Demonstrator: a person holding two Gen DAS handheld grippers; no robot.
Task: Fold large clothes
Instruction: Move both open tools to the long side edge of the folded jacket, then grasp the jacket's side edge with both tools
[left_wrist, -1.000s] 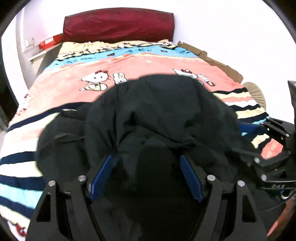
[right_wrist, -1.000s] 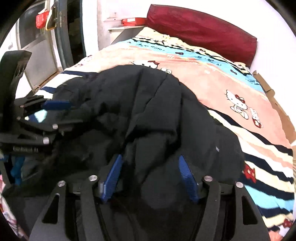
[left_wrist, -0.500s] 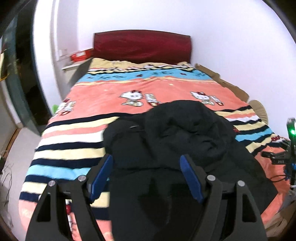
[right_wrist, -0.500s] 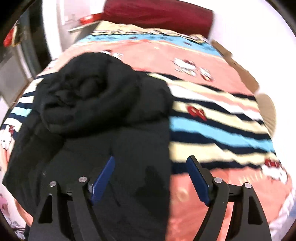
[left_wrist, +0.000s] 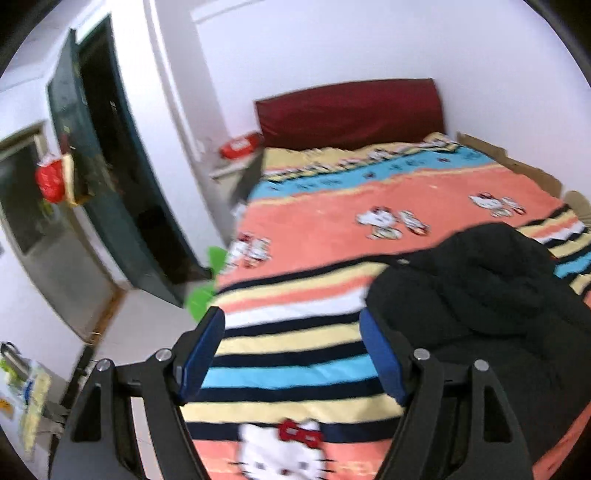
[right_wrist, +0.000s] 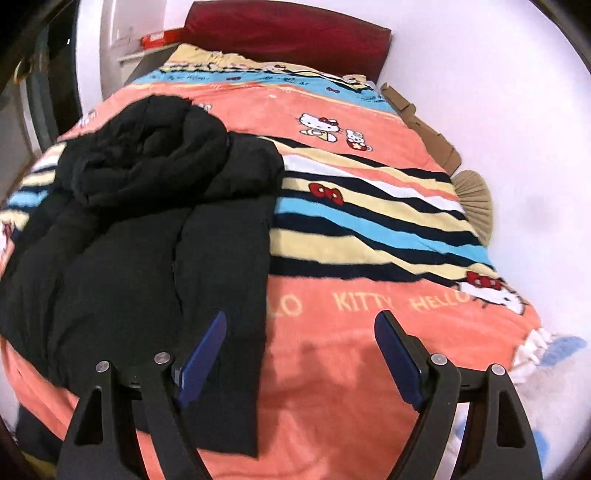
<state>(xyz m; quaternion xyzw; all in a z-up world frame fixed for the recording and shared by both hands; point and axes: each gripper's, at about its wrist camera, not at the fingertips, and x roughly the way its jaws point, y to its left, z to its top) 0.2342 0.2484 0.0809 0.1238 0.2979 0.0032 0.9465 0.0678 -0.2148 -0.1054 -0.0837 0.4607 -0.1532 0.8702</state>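
Observation:
A large black padded jacket (right_wrist: 147, 221) lies in a heap on the near part of the bed, its hood end bunched toward the headboard and its lower part hanging over the bed's near edge. It also shows at the right of the left wrist view (left_wrist: 487, 295). My left gripper (left_wrist: 291, 354) is open and empty, raised above the striped blanket to the left of the jacket. My right gripper (right_wrist: 299, 354) is open and empty, above the blanket at the jacket's right edge.
The bed carries a coral and striped Hello Kitty blanket (right_wrist: 369, 251) and has a dark red headboard (left_wrist: 351, 110). A shelf with a red box (left_wrist: 240, 146), a dark door (left_wrist: 107, 177) and floor lie to the left. Cardboard (right_wrist: 424, 122) lines the right wall.
Both grippers have let go of the jacket and pulled back and up from it. The left view has swung left toward the door, the right view toward the bed's right side.

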